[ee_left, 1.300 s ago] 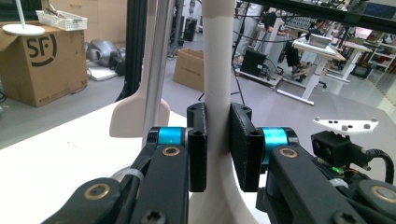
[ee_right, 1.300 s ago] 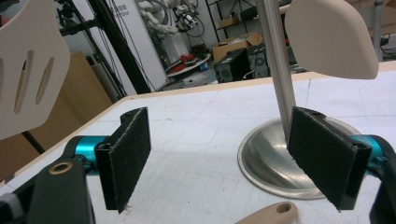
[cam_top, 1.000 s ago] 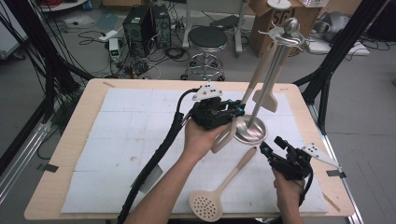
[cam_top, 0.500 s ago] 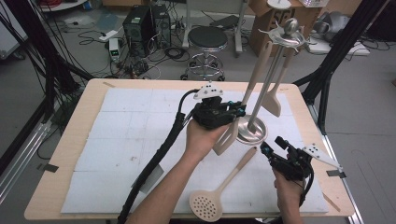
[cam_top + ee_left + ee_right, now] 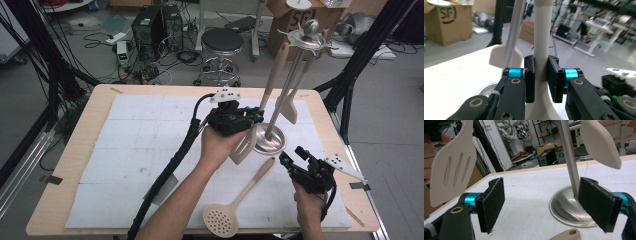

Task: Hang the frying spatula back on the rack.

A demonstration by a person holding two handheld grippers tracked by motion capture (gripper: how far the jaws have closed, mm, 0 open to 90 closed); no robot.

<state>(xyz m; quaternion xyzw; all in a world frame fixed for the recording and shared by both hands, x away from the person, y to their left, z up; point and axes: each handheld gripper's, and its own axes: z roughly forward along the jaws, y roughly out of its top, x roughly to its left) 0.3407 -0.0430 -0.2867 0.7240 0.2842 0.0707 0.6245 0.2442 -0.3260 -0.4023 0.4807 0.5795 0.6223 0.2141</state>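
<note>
My left gripper (image 5: 250, 121) (image 5: 541, 75) is shut on the handle of a beige slotted spatula (image 5: 244, 145) (image 5: 541, 37) (image 5: 451, 170) and holds it tilted over the table. The handle's top end reaches up close to the hooks of a metal utensil stand (image 5: 270, 142) (image 5: 567, 205); I cannot tell whether it touches one. A beige spoon (image 5: 290, 107) (image 5: 601, 142) hangs from the stand beside its pole (image 5: 515, 32). A beige skimmer (image 5: 220, 220) lies flat near the front edge. My right gripper (image 5: 292, 157) (image 5: 544, 205) is open, low over the mat, facing the stand's base, with the skimmer's handle end (image 5: 566, 235) just below it.
A white mat (image 5: 125, 150) covers the wooden table (image 5: 75, 150). Thick black cable (image 5: 175, 165) trails from the left gripper back along the forearm. Beyond the far edge stand a stool (image 5: 222, 42), black frame legs (image 5: 355, 75) and boxes on the floor.
</note>
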